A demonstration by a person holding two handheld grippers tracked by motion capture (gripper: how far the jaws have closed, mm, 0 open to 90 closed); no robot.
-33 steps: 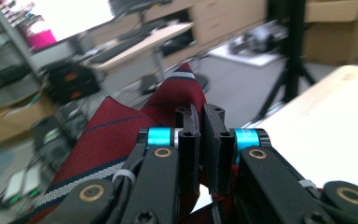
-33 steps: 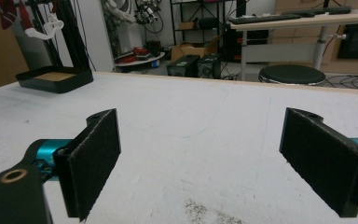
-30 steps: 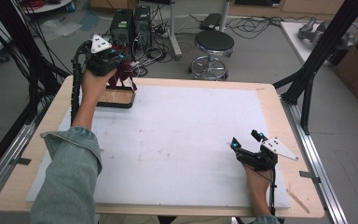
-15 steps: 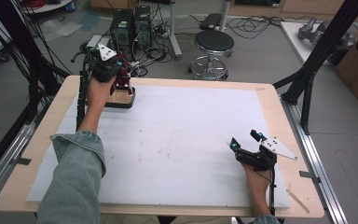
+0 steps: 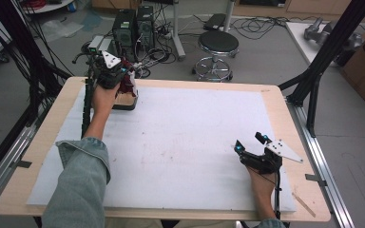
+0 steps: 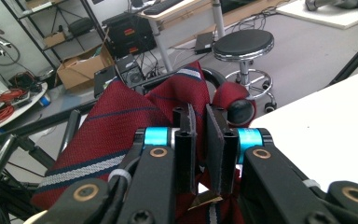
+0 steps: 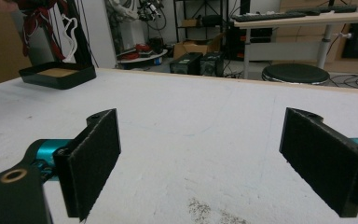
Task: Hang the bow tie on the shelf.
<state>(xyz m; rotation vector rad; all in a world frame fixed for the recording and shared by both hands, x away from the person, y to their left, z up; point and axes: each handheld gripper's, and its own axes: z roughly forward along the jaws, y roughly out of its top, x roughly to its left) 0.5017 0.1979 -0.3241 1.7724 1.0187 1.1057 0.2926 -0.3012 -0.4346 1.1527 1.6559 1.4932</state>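
My left gripper (image 5: 122,80) is at the table's far left corner, shut on a dark red tie with blue and white stripes (image 5: 129,84). The tie hangs from it over a shallow black tray (image 5: 125,105) with a brown bottom. In the left gripper view the two jaws stand almost together with the tie's cloth (image 6: 116,126) pinched between them at the left gripper (image 6: 198,113). My right gripper (image 5: 249,142) rests at the near right of the white mat, open, nothing between its pads (image 7: 95,163). The right gripper view shows the tray (image 7: 58,74) and the hanging tie (image 7: 37,14) far off at the left.
A white mat (image 5: 185,142) covers most of the wooden table (image 5: 285,114). Behind the far edge stand a round black stool (image 5: 217,45) and two computer towers (image 5: 134,26) on the floor. Black frame posts (image 5: 323,52) rise at the right and left sides.
My left gripper has shifted a little to the right along the far edge with the tie, now above the tray. The right gripper has stayed still and open.
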